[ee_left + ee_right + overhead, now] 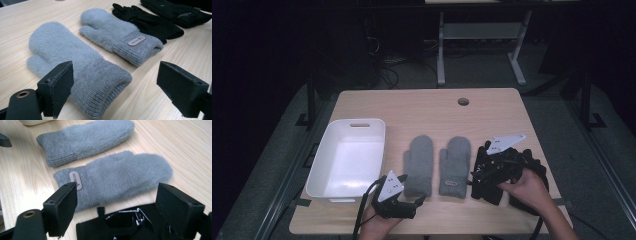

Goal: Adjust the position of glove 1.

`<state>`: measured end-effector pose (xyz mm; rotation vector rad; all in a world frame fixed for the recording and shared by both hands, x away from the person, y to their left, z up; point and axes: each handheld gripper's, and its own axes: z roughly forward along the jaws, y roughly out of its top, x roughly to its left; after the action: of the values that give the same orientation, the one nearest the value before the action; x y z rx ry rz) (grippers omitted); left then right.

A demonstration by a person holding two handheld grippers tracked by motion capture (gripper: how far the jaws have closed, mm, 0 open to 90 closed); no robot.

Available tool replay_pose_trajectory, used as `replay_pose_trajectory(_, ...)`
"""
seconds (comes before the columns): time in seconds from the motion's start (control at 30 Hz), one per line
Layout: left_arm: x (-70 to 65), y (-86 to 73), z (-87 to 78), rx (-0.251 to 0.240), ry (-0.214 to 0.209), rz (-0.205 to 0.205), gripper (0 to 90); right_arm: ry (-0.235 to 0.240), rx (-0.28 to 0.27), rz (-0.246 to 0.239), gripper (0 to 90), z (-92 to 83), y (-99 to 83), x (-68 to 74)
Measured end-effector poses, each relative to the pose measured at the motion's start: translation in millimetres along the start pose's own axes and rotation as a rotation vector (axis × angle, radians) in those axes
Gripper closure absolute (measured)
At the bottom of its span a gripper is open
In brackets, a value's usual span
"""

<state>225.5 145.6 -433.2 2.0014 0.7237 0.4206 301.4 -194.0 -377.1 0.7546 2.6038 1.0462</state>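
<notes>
White bin (348, 159): plastic, lying left of the left gripper's jaws; nothing visible inside.

Left gripper (414, 202): jaws spread wide, holding nothing, aimed at the cuff of the nearer mitten.

Left grey mitten (75, 65): fluffy, ribbed cuff lying between and just ahead of the left jaws, flat on the wooden table (492, 107); not yet gripped.

Right grey mitten (120, 176): leather tag on its cuff, lying beside the first, apart from it, and just beyond the right jaws.

Black gloves (150, 18): a pair, dark fleece, past the tagged mitten as seen from the left jaws; one lies directly under the right jaws.

Right gripper (117, 202): jaws wide apart, empty, poised over the black glove.

Progress, as judged: sorting into the bin looks barely begun; all four items remain on the table, first grasp pending.
</notes>
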Motion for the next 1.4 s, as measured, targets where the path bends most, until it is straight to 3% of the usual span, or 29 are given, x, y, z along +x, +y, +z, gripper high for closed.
replay_pose_trajectory(0.13,0.7,-0.6,0.1,0.003,-0.003,-0.025,13.7,0.012,0.007,-0.009,17.5,6.4,9.5,-1.4)
replay_pose_trajectory(0.47,1.7,-1.1,0.4,0.009,0.003,-0.018,13.7,0.022,0.051,-0.055,17.6,24.9,21.9,-5.0)
replay_pose_trajectory(0.97,1.7,-3.3,0.8,0.017,0.000,-0.027,13.8,0.089,0.126,-0.084,20.8,64.4,29.8,-12.8)
replay_pose_trajectory(1.4,2.1,-2.0,-1.7,0.014,0.001,-0.019,13.8,0.086,0.278,-0.147,29.1,107.0,34.4,-18.0)
